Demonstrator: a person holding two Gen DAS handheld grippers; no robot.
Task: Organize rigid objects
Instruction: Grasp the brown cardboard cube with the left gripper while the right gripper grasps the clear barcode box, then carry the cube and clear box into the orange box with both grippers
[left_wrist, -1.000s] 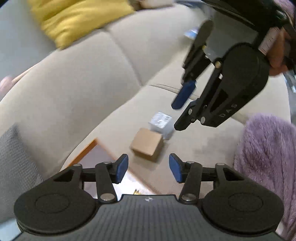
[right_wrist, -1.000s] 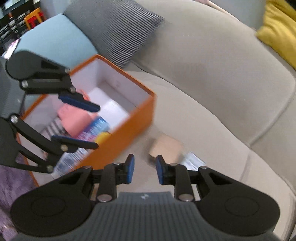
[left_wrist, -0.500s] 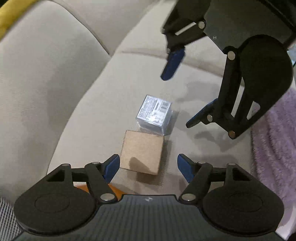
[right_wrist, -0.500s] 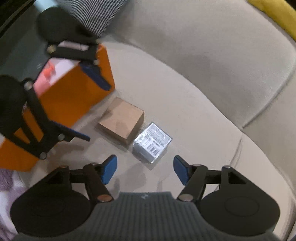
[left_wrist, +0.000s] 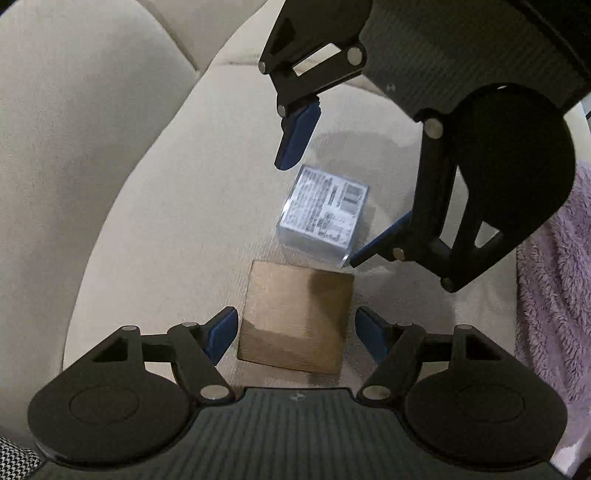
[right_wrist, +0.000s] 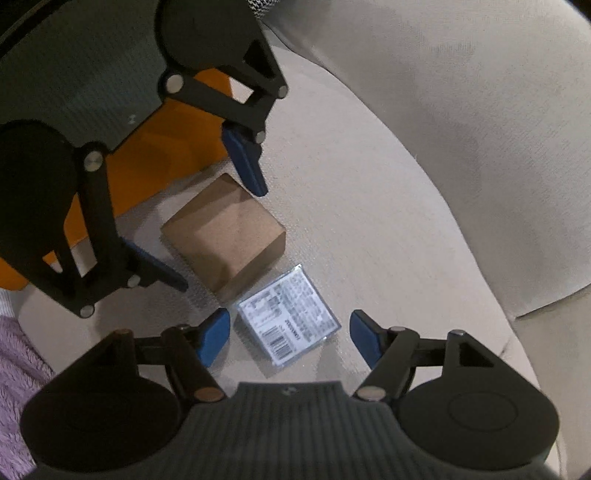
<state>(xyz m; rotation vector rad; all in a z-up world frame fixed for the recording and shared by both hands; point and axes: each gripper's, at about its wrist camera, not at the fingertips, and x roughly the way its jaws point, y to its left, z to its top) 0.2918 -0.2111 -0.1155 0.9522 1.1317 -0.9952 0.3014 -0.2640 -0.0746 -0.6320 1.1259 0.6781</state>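
While both tools hang nose-down over the sofa seat (left_wrist: 177, 229), neither grips anything. The left gripper (left_wrist: 295, 332) stands spread wide, its blue pads flanking the brown cardboard box (left_wrist: 295, 317) at about nine and three o'clock in the left wrist view, with a sliver of cushion showing on each side. The right gripper (right_wrist: 290, 334) is widening its jaws around the clear plastic case (right_wrist: 291, 321), whose printed label faces up; nothing presses on it yet.

The box and the case lie touching, corner to edge. At ten o'clock from the box in the right wrist view sits the orange bin (right_wrist: 147, 158), probably where both go.

To do this well, each tool should sink until its pads sit below the top edges, square to opposite faces, then close evenly. Lifting one object may nudge its neighbour, so a straight rise is safest.
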